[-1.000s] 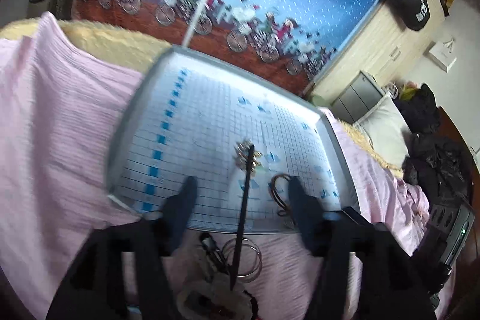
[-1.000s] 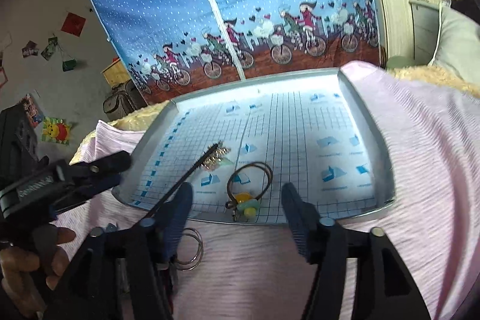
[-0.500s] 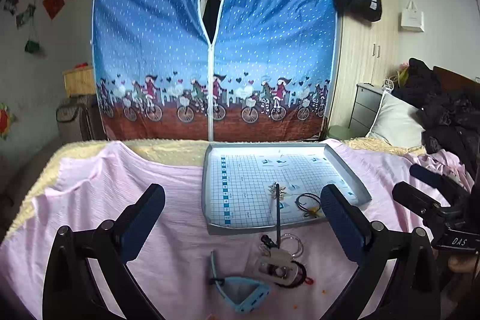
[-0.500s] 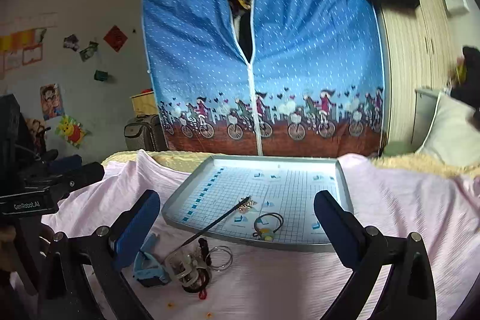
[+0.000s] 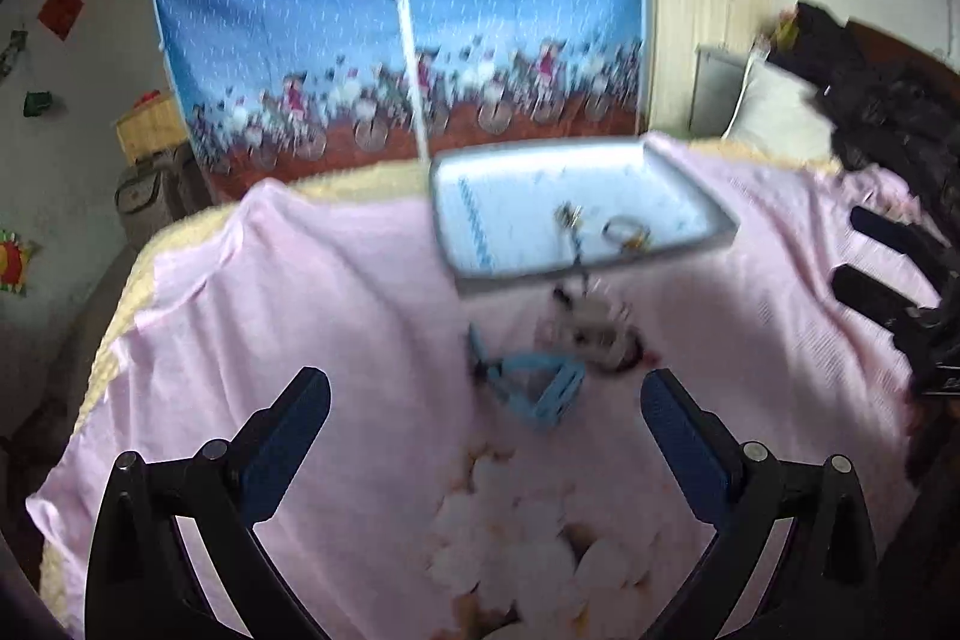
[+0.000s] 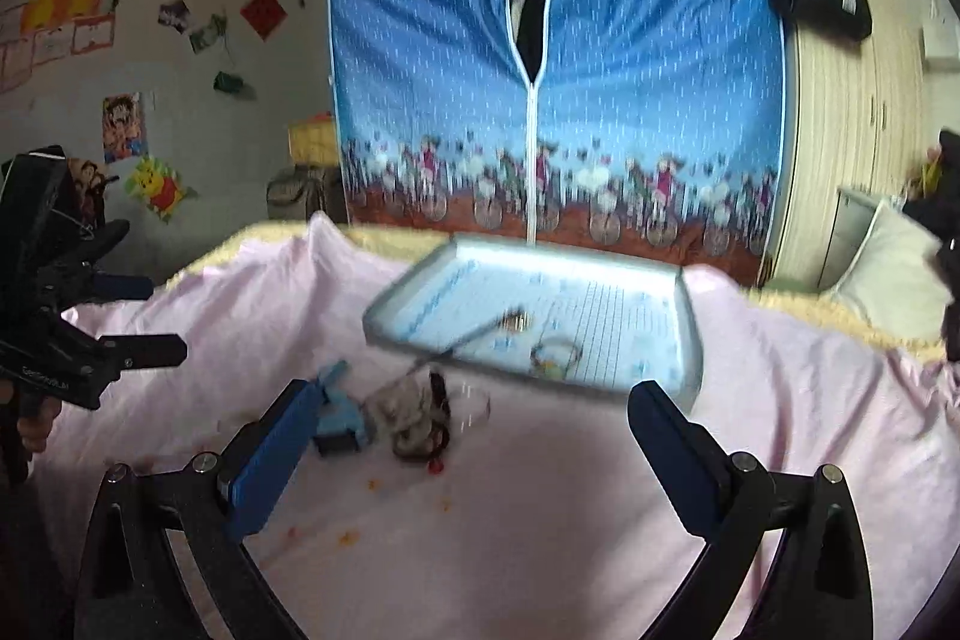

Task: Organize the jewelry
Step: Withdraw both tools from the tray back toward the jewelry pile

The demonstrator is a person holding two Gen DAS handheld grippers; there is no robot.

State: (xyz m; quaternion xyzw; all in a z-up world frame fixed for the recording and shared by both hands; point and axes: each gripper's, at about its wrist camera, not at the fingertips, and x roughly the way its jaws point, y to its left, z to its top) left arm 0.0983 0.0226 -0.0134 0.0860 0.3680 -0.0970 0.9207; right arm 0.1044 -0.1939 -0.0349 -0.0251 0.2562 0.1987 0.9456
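A grey tray with a grid liner (image 5: 468, 214) (image 6: 687, 316) lies on the pink bedspread. In it sit a dark hair tie with a yellow charm (image 5: 624, 231) (image 6: 555, 358) and a small gold ornament (image 5: 567, 214) (image 6: 517, 321). A thin black stick (image 5: 577, 253) leans over the tray's front rim. In front of the tray lie a blue clip (image 5: 537, 388) (image 6: 339, 415) and a heap of rings and bands (image 5: 600, 334) (image 6: 420, 418). My left gripper (image 5: 485, 418) is open, well short of the pile. My right gripper (image 6: 465, 430) is open too, empty. Both views are blurred.
A blue fabric wardrobe with a bicycle print (image 6: 540, 112) stands behind the bed. A wooden cabinet (image 5: 702, 10) and a white pillow (image 5: 774, 112) are at the right, dark clothes (image 5: 888, 112) beyond. The pink bedspread (image 5: 300, 310) spreads wide to the left.
Both grippers have pulled back from the tray and risen, then tilted down; a second ago their fingers stood close over the tray's front rim. Both have opened wider. The jewelry has not moved.
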